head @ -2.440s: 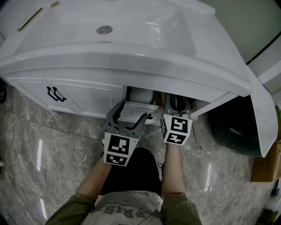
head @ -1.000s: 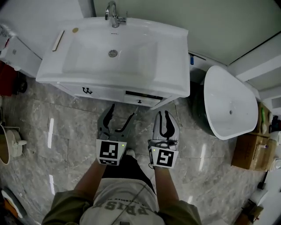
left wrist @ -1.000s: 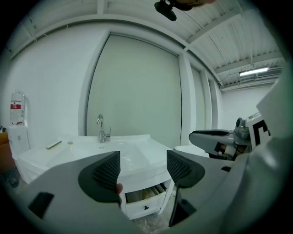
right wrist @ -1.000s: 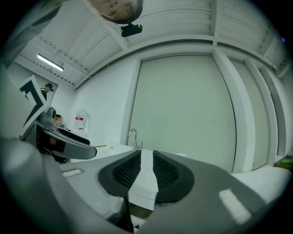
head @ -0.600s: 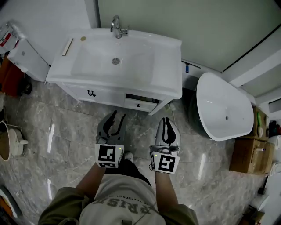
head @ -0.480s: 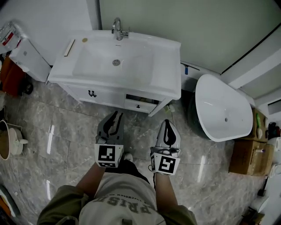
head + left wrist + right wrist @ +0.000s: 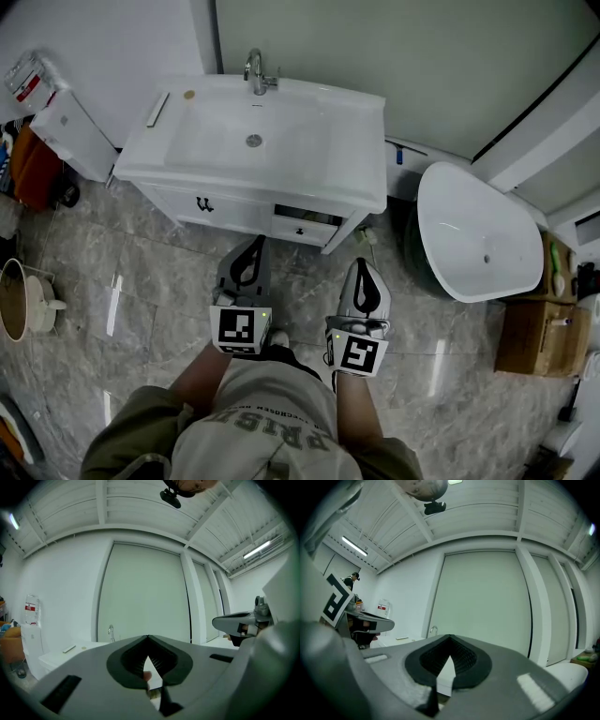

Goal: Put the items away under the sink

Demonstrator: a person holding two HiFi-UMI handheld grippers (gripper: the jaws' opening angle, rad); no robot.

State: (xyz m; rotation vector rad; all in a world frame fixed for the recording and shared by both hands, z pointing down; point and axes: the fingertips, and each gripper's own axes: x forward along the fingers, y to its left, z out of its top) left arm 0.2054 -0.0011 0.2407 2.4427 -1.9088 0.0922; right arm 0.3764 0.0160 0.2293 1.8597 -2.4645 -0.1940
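The white sink cabinet (image 7: 246, 214) stands against the wall ahead, with a basin (image 7: 251, 141) and a faucet (image 7: 257, 71) on top. Its left door is closed; the right door (image 7: 343, 234) stands ajar beside a dark opening (image 7: 306, 215). My left gripper (image 7: 255, 246) is held level in front of the cabinet, apart from it. Its jaws have just been closing and are shut with nothing between them (image 7: 148, 637). My right gripper (image 7: 364, 266) is beside it, also just closed, shut and empty (image 7: 450, 637).
A white oval tub (image 7: 478, 232) rests on a dark bin right of the cabinet, with a cardboard box (image 7: 531, 330) beyond. A white unit (image 7: 73, 133) and a bottle (image 7: 28, 81) stand at left, a round basket (image 7: 19, 302) on the marble floor.
Both grippers have drawn back from the cabinet and risen. The left jaws went from wide open to shut; the right jaws closed too. The view pulled away from the sink.
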